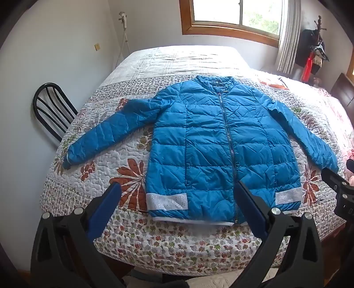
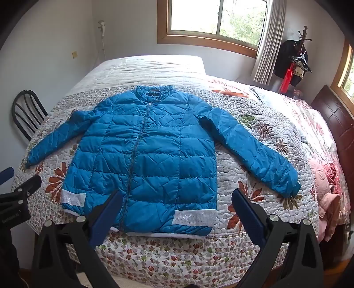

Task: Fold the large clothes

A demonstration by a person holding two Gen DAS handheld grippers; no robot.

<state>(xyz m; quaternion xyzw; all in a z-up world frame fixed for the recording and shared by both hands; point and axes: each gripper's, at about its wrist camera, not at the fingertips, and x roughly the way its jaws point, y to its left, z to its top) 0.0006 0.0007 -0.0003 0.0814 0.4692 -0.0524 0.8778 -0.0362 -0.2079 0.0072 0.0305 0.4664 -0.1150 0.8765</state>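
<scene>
Two grippers hang over the bed's near edge, both with jaws spread wide and gripping nothing. The left gripper point(image 1: 177, 190) frames the jacket's hem at its 12 o'clock; the right gripper point(image 2: 177, 197) does the same, its pads clear of the cloth. At 3 o'clock in the left view the other tool's black body pokes in; its printing is too blurred to read.

Beyond the jaws, the jacket point(image 1: 221, 141) lies flat on the quilt point(image 1: 124, 232), zipped, front up, collar toward 12 o'clock, sleeves spread toward 9 and 3 o'clock. White sparkly bands point(image 1: 167, 200) mark both hem corners; no lettering can be made out.

Pink bedding point(image 2: 325, 195) is heaped at 3 o'clock, a chair point(image 1: 53, 108) stands at 9 o'clock beside the bed, a window point(image 2: 216, 20) sits at 12 o'clock, and a coat rack point(image 2: 296, 57) at 2 o'clock.
</scene>
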